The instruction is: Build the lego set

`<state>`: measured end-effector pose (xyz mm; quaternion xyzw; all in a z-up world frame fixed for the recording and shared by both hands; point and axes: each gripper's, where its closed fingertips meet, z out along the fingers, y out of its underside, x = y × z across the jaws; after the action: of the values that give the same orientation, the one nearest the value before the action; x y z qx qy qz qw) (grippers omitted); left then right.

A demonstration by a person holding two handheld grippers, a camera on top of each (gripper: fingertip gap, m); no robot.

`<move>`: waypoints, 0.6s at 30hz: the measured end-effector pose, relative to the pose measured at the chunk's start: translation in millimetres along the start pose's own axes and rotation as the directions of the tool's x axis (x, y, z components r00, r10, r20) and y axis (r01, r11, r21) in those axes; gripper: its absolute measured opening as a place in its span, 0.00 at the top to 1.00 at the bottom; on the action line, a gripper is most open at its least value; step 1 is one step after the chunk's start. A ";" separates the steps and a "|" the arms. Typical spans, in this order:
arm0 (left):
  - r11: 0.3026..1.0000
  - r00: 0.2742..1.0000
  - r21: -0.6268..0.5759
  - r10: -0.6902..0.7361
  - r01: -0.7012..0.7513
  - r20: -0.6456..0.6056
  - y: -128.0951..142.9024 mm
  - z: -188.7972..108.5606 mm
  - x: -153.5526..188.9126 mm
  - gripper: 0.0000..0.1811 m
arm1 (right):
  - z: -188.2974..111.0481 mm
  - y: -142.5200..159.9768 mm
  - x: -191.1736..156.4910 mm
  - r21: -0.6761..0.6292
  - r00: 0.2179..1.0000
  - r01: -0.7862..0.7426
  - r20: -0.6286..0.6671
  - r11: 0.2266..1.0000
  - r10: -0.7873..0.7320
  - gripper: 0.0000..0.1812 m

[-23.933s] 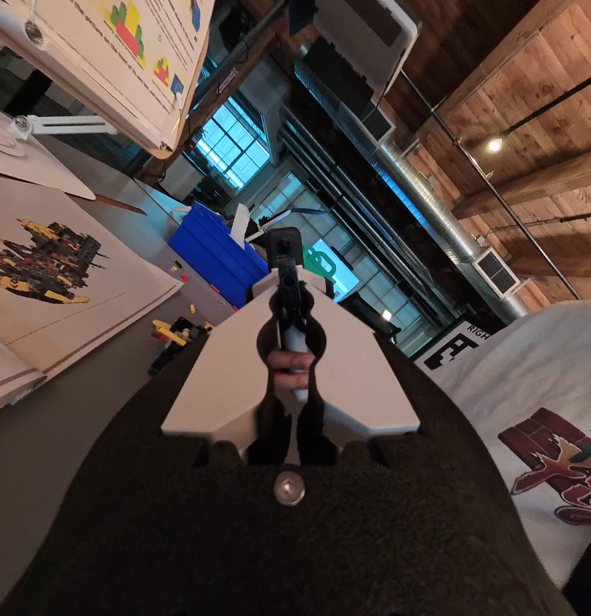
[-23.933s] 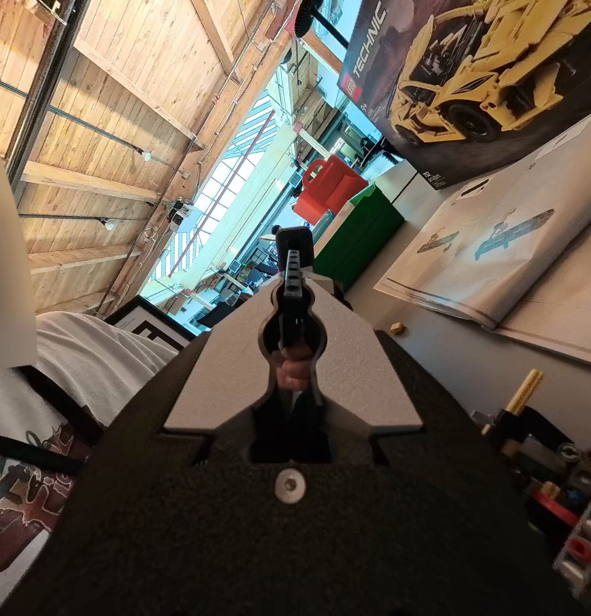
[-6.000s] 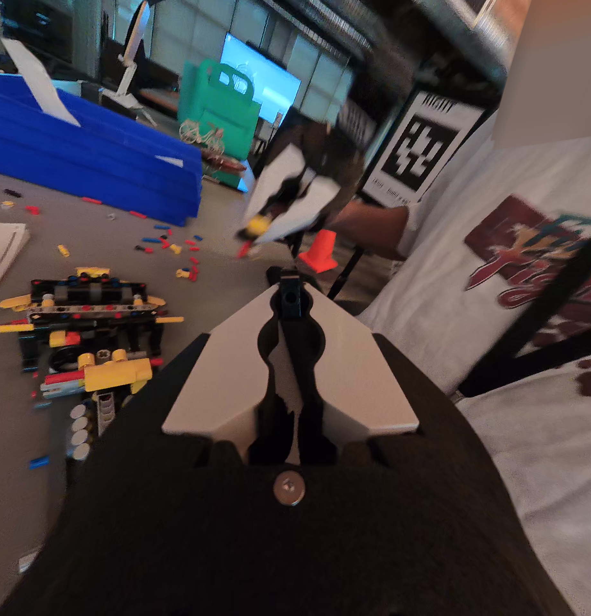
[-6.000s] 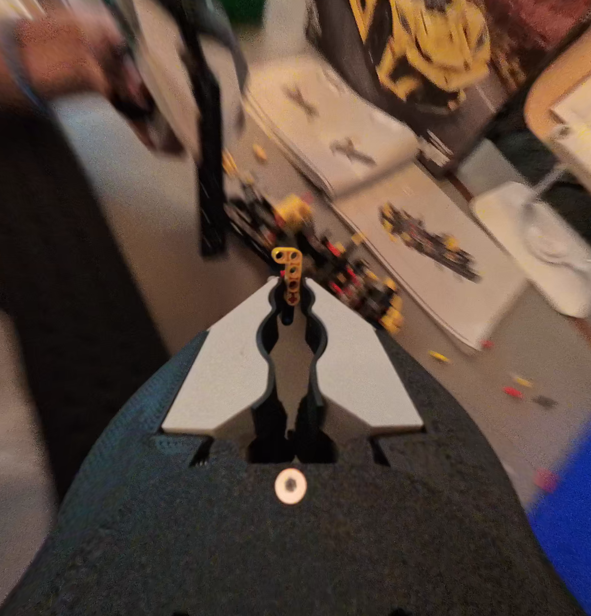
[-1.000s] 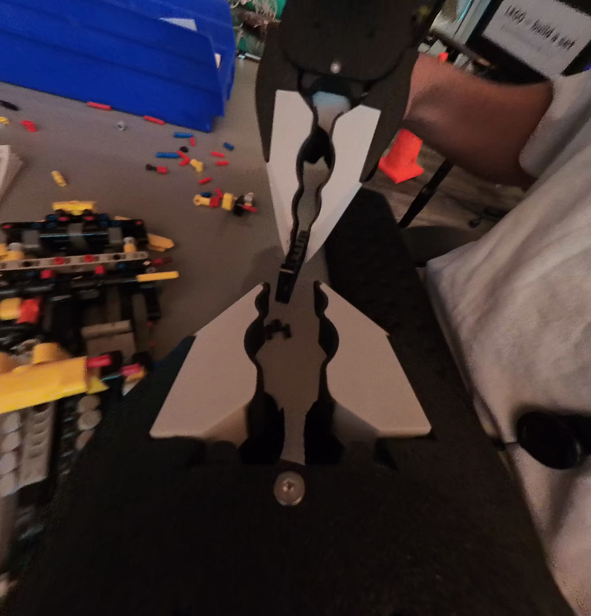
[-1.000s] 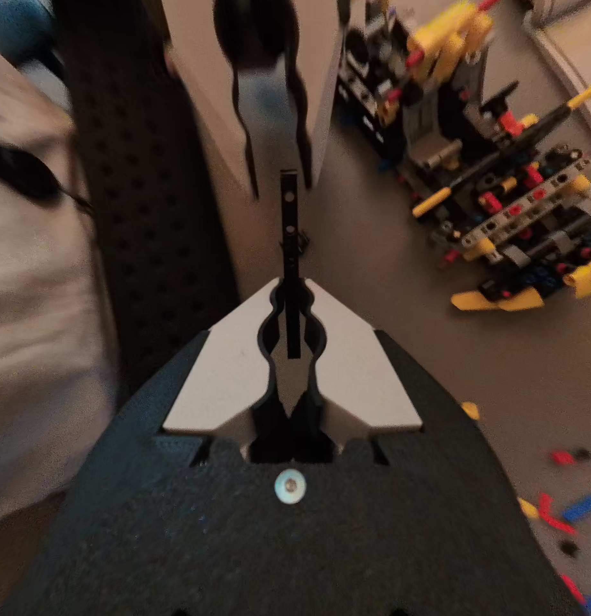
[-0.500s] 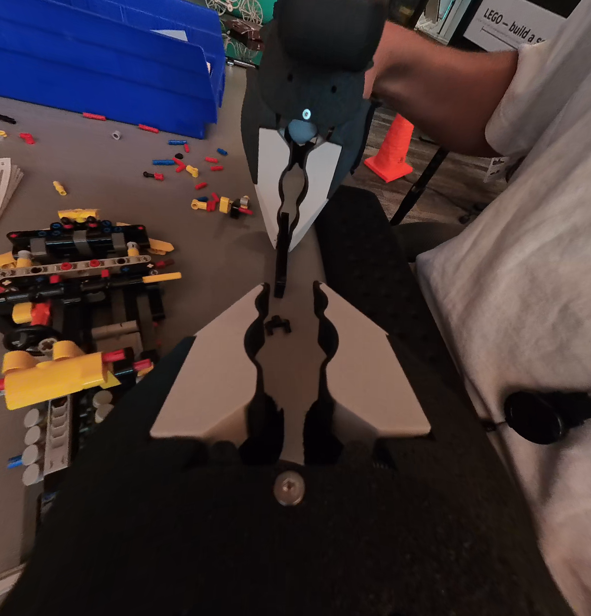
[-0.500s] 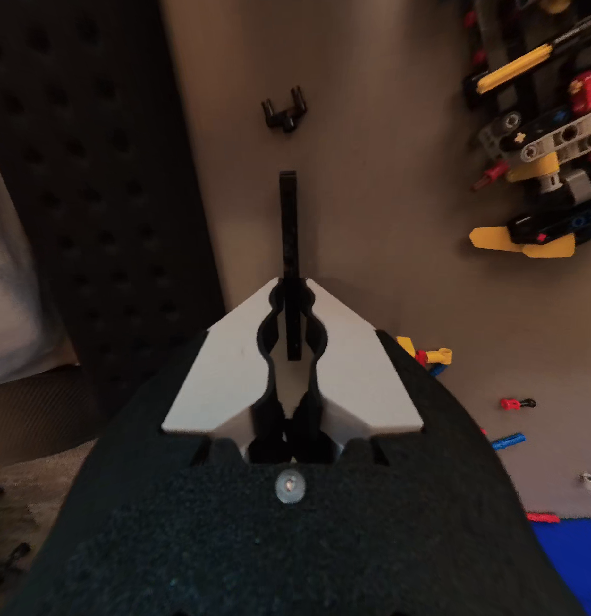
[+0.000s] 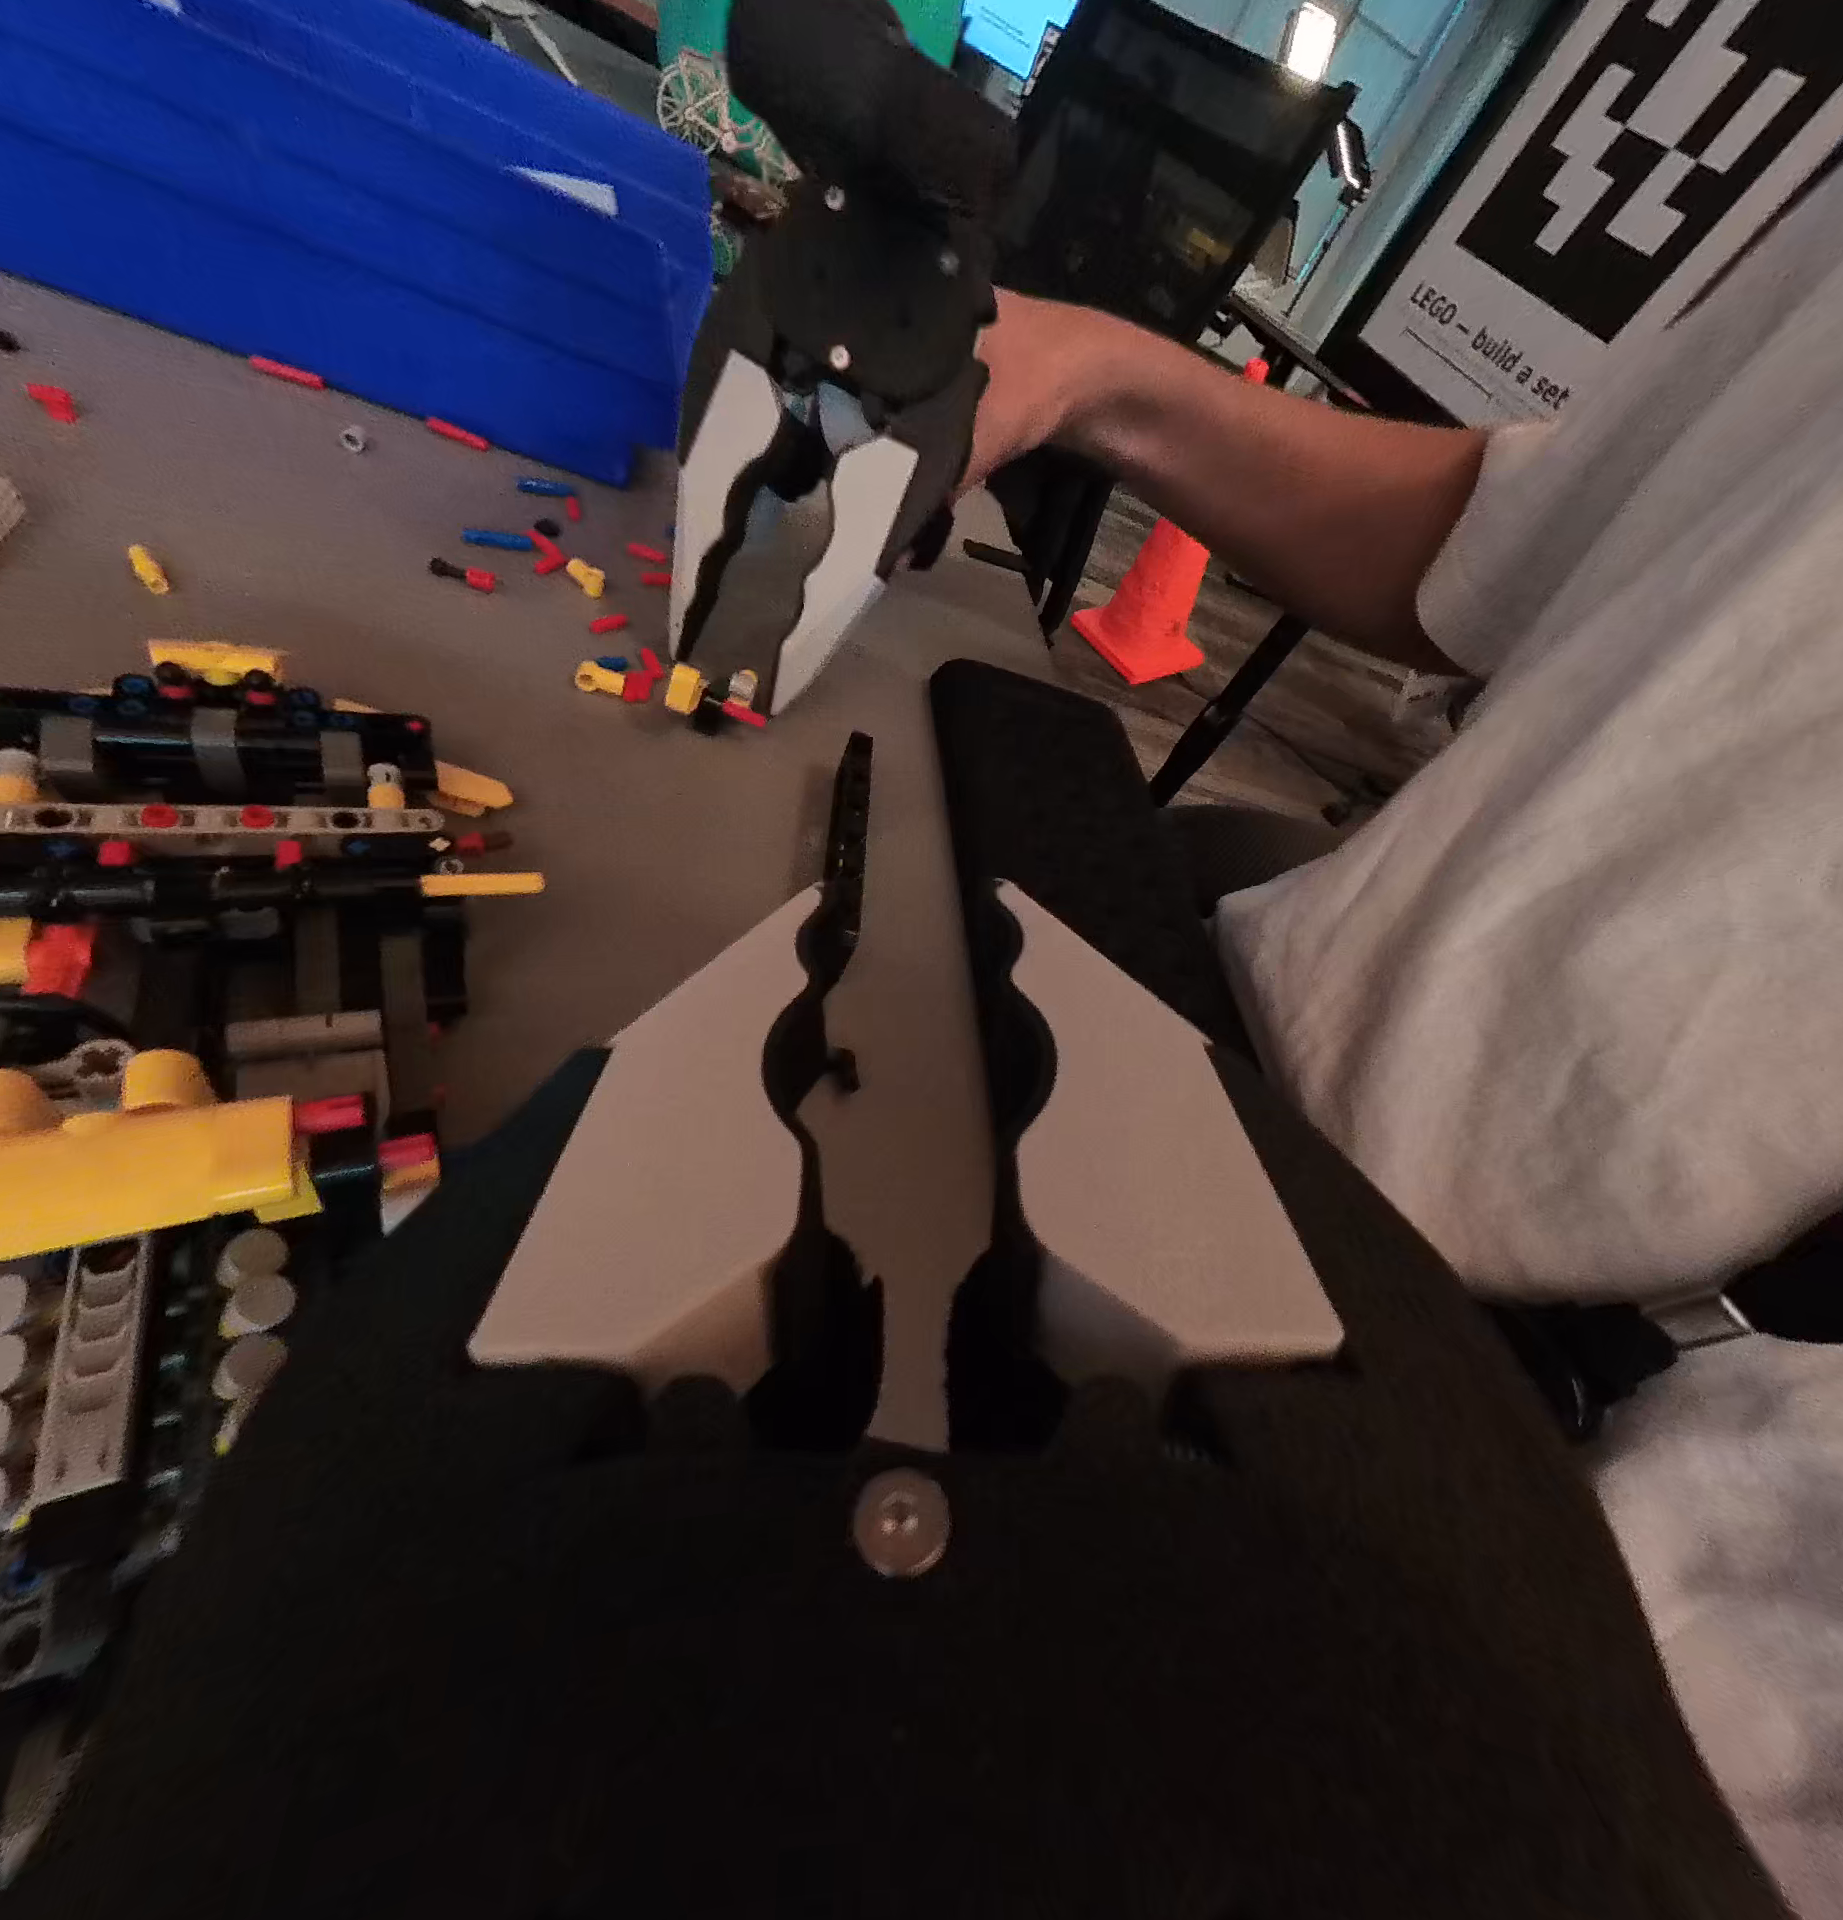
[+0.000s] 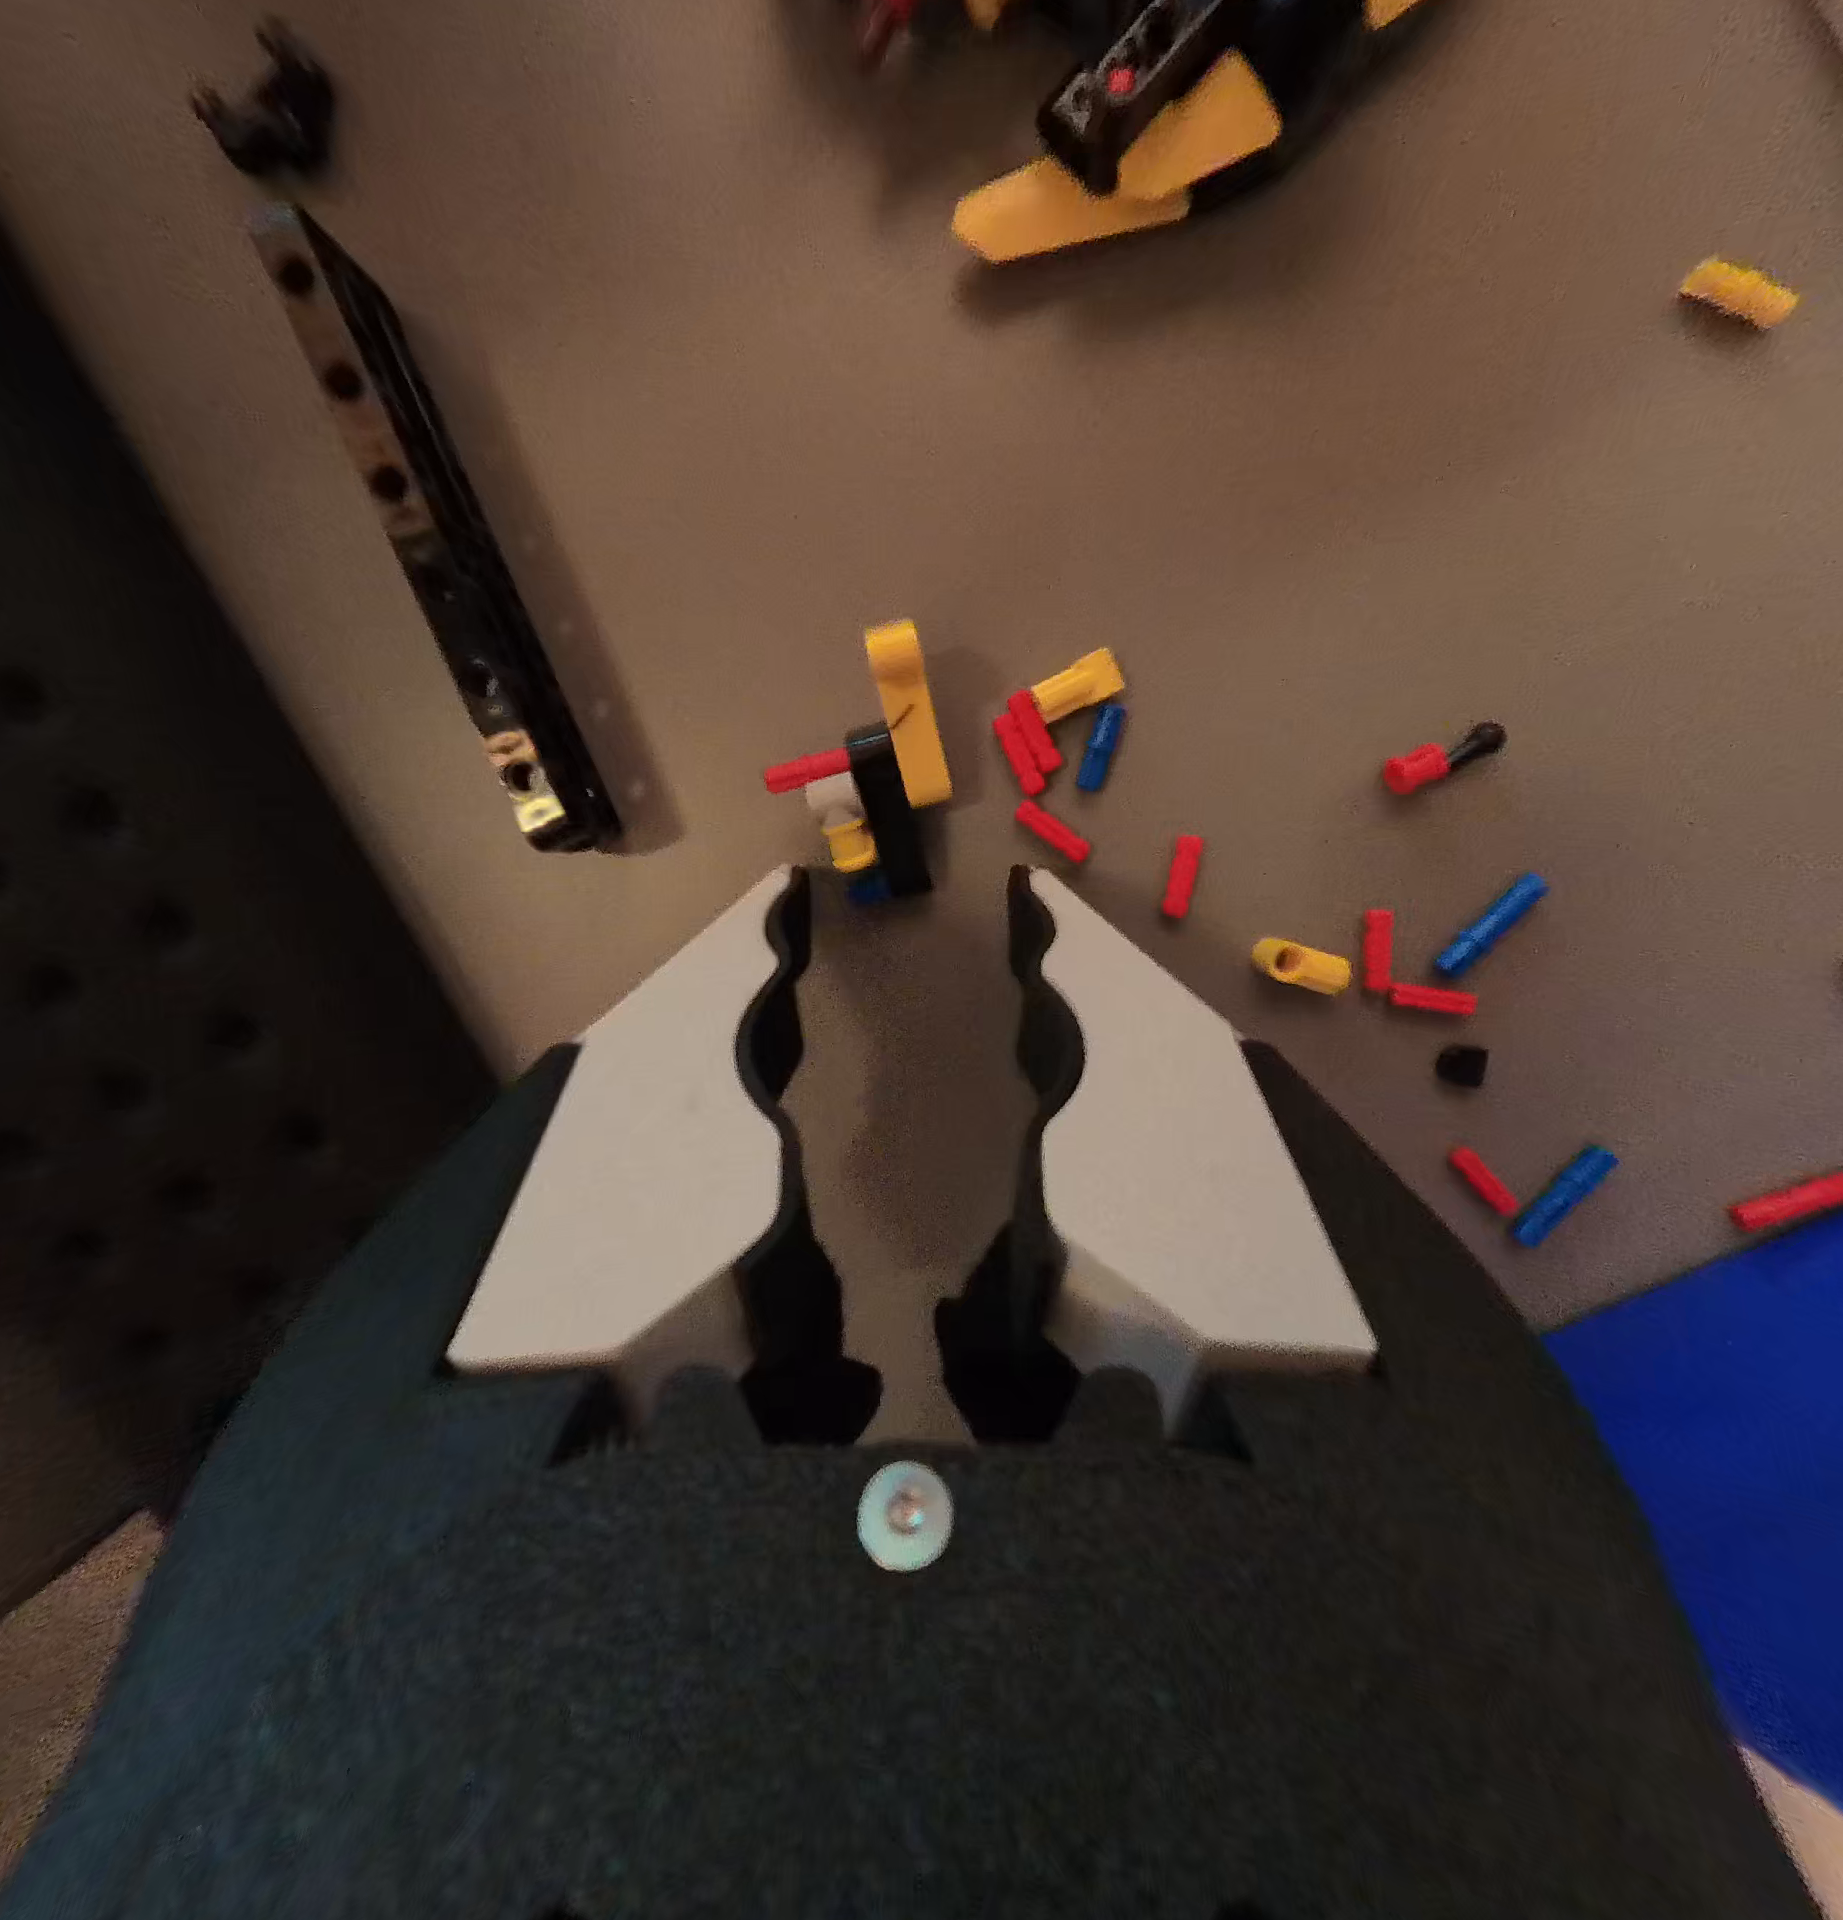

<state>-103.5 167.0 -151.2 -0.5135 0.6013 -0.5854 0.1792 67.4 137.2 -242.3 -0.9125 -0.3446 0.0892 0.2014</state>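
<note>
Lego model: a partly built black-and-yellow chassis sits on the grey table, left of the left gripper; one yellow fin of it shows at the top of the right wrist view.
Progress: the frame, axles and a yellow body panel are joined, yet many parts lie unused, so by my reading the build is well short of finished.
Black beam: lying flat on the table just beside the model, its near end running in along the left gripper's left finger; a small black clip lies at that end.
Loose pins: red, blue and yellow pieces lie scattered beyond the beam, toward the blue bins.
Left gripper: jaws parted, nothing clamped, poised over the beam's near end.
Right gripper: jaws spread wide and empty, tips just short of a small yellow-and-black sub-assembly among the pins.
Change: half a second earlier the right gripper pinched the beam upright above the clip; now the beam lies released, and that gripper has swung away to the pin pile.
</note>
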 end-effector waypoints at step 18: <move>0.934 0.960 0.228 -0.278 0.274 -0.016 -30.5 -14.0 -22.3 0.90 | -25.1 -188.7 -67.1 0.241 0.754 0.513 -0.585 0.824 -0.298 0.91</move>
<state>-93.4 199.2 -129.2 -0.5738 0.4507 -0.6654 0.1579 -87.0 213.5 -137.0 -0.7436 -0.4453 -0.1429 0.4778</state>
